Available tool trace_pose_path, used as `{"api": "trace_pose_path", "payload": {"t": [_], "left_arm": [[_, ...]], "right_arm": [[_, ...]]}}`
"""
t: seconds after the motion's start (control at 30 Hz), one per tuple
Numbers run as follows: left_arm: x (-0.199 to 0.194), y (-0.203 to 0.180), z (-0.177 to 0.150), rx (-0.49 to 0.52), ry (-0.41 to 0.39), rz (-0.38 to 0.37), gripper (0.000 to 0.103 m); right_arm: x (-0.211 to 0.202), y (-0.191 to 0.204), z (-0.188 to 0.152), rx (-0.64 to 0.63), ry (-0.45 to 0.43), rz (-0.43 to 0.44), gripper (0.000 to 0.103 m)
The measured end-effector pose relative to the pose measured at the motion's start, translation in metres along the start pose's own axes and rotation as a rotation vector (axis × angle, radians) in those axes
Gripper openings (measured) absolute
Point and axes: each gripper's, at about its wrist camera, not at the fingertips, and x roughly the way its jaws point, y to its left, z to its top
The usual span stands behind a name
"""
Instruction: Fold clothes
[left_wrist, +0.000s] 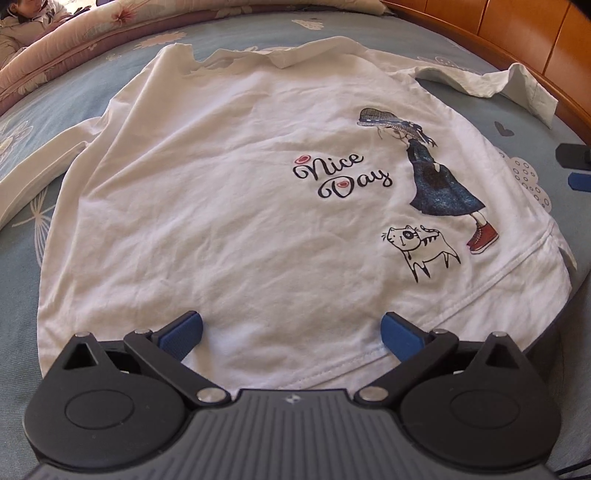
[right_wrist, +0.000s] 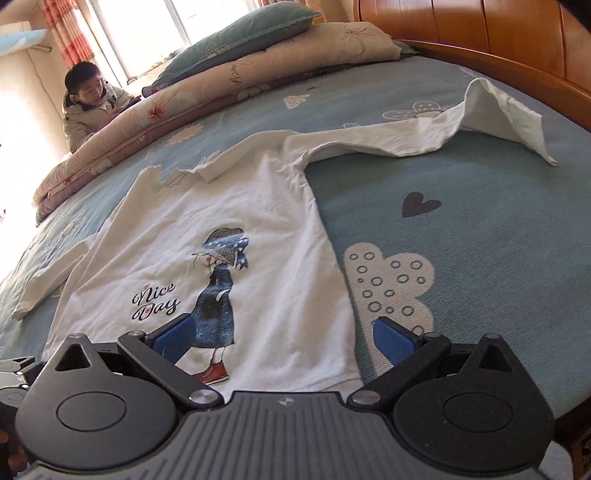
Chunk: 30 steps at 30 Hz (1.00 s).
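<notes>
A white long-sleeved shirt (left_wrist: 229, 206) lies face up and spread flat on the bed, printed with "Nice Day", a girl and a cat. It also shows in the right wrist view (right_wrist: 236, 229). Its right sleeve (right_wrist: 424, 133) stretches toward the headboard, the left sleeve (left_wrist: 40, 166) lies out to the left. My left gripper (left_wrist: 291, 332) is open and empty over the bottom hem. My right gripper (right_wrist: 284, 336) is open and empty over the shirt's lower right corner. The right gripper's tip (left_wrist: 576, 166) shows at the right edge of the left wrist view.
The blue patterned bed sheet (right_wrist: 461, 229) surrounds the shirt. A folded quilt (right_wrist: 184, 107) and a pillow (right_wrist: 240, 37) lie along the far side. A wooden headboard (right_wrist: 498, 40) runs along the right. A child (right_wrist: 92, 103) sits beyond the quilt.
</notes>
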Motion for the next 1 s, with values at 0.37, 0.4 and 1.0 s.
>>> {"api": "trace_pose_path", "payload": {"t": [0.37,0.4,1.0], "left_arm": [[-0.006,0.016,0.005,-0.093,-0.008,-0.037,0.102],[-0.006,0.018,0.004,-0.105,-0.003,-0.038,0.102],[0.0,0.02,0.039,-0.096,-0.044,-0.032,0.102]], "right_arm": [[0.053,-0.042,0.049,0.043,0.087,0.162,0.063],[0.06,-0.041,0.052,0.014,0.092,0.148,0.051],[0.137,-0.036,0.092,-0.182,0.189,0.1,0.001]]}}
